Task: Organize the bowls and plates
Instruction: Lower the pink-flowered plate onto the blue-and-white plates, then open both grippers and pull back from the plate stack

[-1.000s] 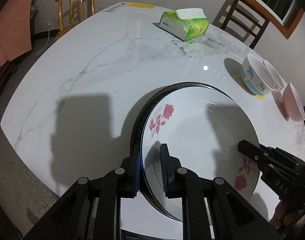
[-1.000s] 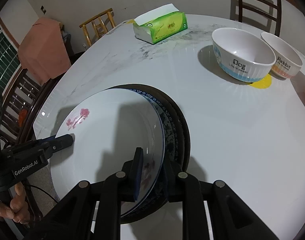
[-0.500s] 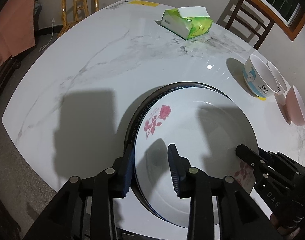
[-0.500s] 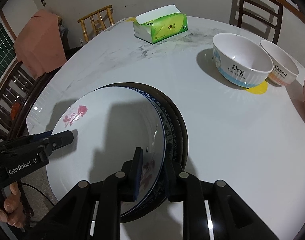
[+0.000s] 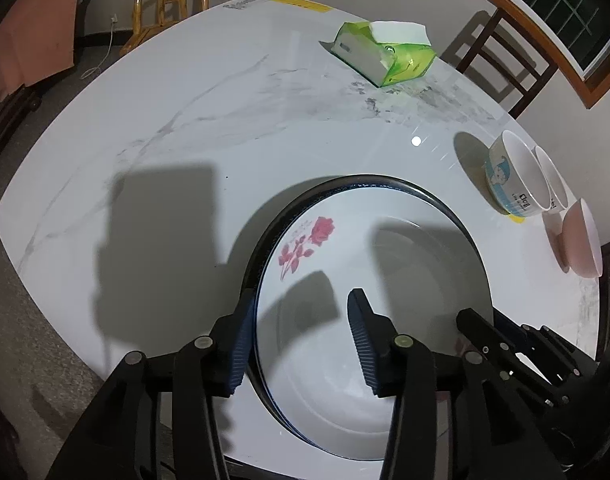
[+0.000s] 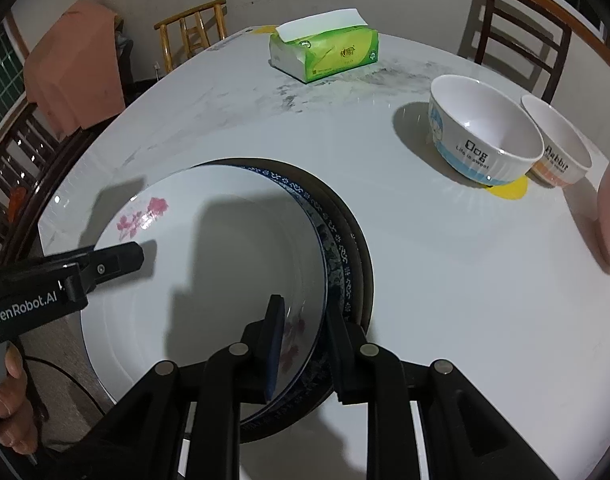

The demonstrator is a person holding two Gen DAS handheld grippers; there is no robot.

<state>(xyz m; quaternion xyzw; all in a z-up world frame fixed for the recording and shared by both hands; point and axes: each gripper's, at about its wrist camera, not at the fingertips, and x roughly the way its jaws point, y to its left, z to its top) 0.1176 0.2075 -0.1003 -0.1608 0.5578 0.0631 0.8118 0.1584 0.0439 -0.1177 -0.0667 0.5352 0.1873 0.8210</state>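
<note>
A white plate with pink roses (image 5: pixel 385 292) (image 6: pixel 209 280) lies on top of a blue-patterned plate (image 6: pixel 337 256) and a dark plate (image 5: pixel 265 236) on the marble table. My left gripper (image 5: pixel 301 340) is open, its jaws wide apart on either side of the rose plate's left rim. My right gripper (image 6: pixel 305 340) is shut on the rose plate's right rim. Three bowls stand to the right: a "Dog" bowl (image 6: pixel 485 136), a "Rabbit" bowl (image 6: pixel 557 144) and a pink bowl (image 5: pixel 581 240).
A green tissue box (image 6: pixel 325 56) sits at the far side of the table (image 6: pixel 445 280). Wooden chairs (image 6: pixel 193 28) stand around the table. A pink cloth (image 6: pixel 69 76) hangs over a chair at the left. The plate stack overhangs the near table edge.
My left gripper has opened and let go of the rose plate's rim. The rose plate has settled onto the stack. My right gripper still grips it.
</note>
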